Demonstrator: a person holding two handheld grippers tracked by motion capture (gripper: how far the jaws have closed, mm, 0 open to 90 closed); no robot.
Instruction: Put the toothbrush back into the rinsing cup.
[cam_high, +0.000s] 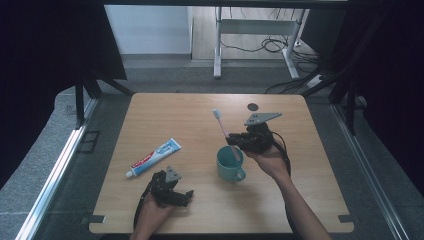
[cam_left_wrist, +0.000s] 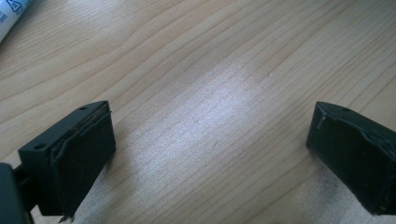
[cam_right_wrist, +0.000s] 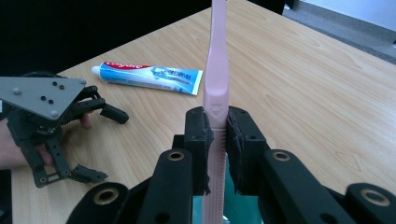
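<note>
A pink toothbrush (cam_high: 222, 131) stands tilted with its lower end inside a teal mug (cam_high: 229, 164) near the table's middle. My right gripper (cam_high: 235, 140) is shut on the toothbrush handle (cam_right_wrist: 215, 93) just above the mug's rim (cam_right_wrist: 233, 205). A toothpaste tube (cam_high: 154, 157) lies flat at the left; it also appears in the right gripper view (cam_right_wrist: 149, 77). My left gripper (cam_high: 189, 197) rests low near the front edge, open, with bare wood between its jaws (cam_left_wrist: 210, 154).
The wooden table (cam_high: 165, 115) has a small dark round mark (cam_high: 253, 106) near its far edge. A corner of the toothpaste tube (cam_left_wrist: 10, 14) shows at the top left of the left gripper view. Cables and a desk frame (cam_high: 255, 35) lie beyond the table.
</note>
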